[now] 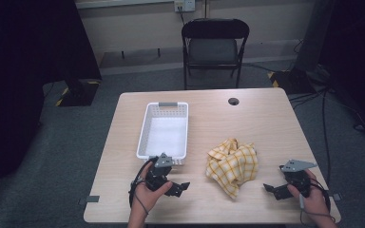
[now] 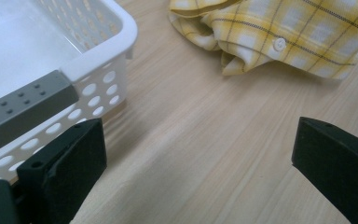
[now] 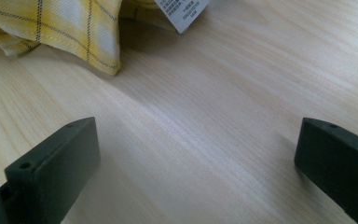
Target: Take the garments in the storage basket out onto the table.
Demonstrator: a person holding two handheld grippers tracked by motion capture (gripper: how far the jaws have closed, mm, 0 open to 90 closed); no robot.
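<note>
Crumpled yellow plaid cotton shirt [image 1: 232, 165] lay mid-table at two o'clock of my left gripper [image 1: 179, 186] and ten o'clock of my right gripper [image 1: 271, 189], both released and empty; I judged it light, limp, best pinched at a raised fold.

One table [image 1: 266, 118] carries one white basket [image 1: 147, 126] at its left and one crumpled yellow checked shirt [image 1: 233, 164] to the right of it. Two hand-held grippers sit at the near edge, one left hand-held gripper [image 1: 179, 186] and one right hand-held gripper [image 1: 270, 188]. One folding chair [image 1: 214, 47] stands on the floor beyond the far edge.
</note>
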